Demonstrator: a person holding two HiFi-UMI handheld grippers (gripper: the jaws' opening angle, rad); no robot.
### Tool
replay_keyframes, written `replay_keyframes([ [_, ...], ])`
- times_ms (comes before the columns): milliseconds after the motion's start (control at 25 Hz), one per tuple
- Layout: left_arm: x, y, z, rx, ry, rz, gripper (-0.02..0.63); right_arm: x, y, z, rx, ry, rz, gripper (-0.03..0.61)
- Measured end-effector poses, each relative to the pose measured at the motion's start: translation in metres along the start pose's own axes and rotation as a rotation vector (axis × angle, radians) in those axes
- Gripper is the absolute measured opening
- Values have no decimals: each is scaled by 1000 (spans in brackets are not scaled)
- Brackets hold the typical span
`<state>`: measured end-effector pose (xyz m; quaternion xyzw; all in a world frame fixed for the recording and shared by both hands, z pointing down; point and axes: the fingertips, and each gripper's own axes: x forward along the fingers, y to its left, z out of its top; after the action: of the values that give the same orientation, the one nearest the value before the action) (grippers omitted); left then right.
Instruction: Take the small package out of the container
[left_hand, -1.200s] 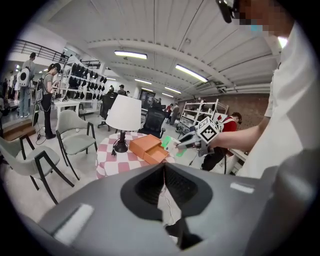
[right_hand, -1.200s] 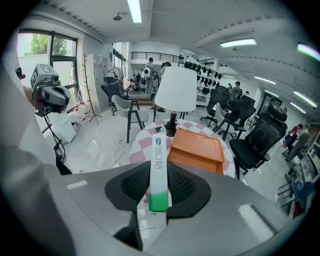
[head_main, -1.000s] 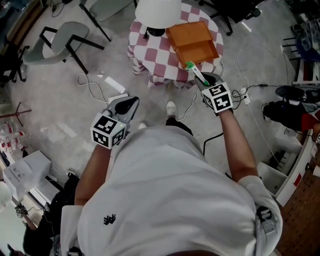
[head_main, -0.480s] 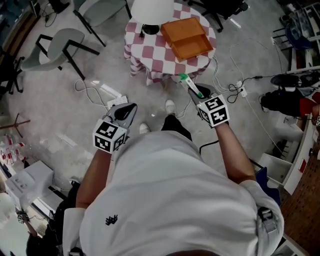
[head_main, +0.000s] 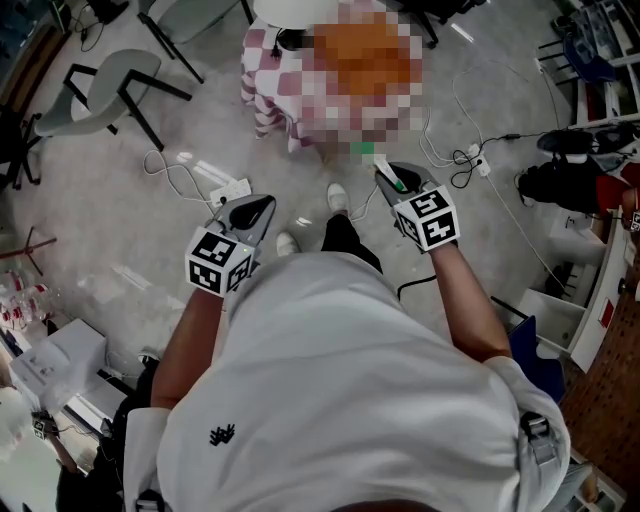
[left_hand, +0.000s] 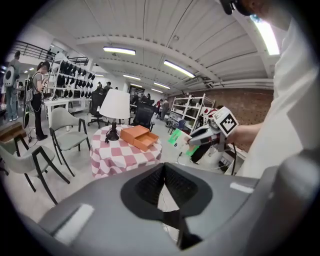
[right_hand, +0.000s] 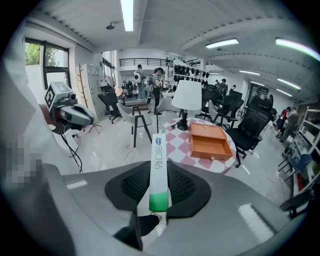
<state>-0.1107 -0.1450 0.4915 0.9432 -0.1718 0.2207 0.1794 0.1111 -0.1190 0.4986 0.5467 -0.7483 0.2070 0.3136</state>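
Note:
My right gripper (right_hand: 160, 176) is shut on the small package (right_hand: 158, 150), a flat white strip with a green end that sticks out forward past the jaws. In the head view this gripper (head_main: 396, 181) holds the package (head_main: 387, 167) over the floor, short of the table. The orange container (right_hand: 210, 141) lies open on the checked table (right_hand: 176, 146), apart from the package. My left gripper (left_hand: 163, 168) is shut with nothing in it and hangs low at my left side (head_main: 262, 208). The left gripper view also shows the container (left_hand: 140, 137) and the package (left_hand: 175, 136).
A white lamp (right_hand: 186, 97) stands on the table beside the container. Grey chairs (head_main: 105, 85) stand to the left. Cables and a power strip (head_main: 228, 190) lie on the floor near my feet. Office chairs, shelves and other people fill the room's far side.
The table and container have slid toward the top of the head view. My right gripper with the package has come back from the table edge. The left gripper has hardly moved.

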Motion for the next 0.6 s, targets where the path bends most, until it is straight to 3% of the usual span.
replay_keyframes([
  [600,-11,-6,-10,-16,-16,7,57,-11,10,2,-18,-9,-5,92],
])
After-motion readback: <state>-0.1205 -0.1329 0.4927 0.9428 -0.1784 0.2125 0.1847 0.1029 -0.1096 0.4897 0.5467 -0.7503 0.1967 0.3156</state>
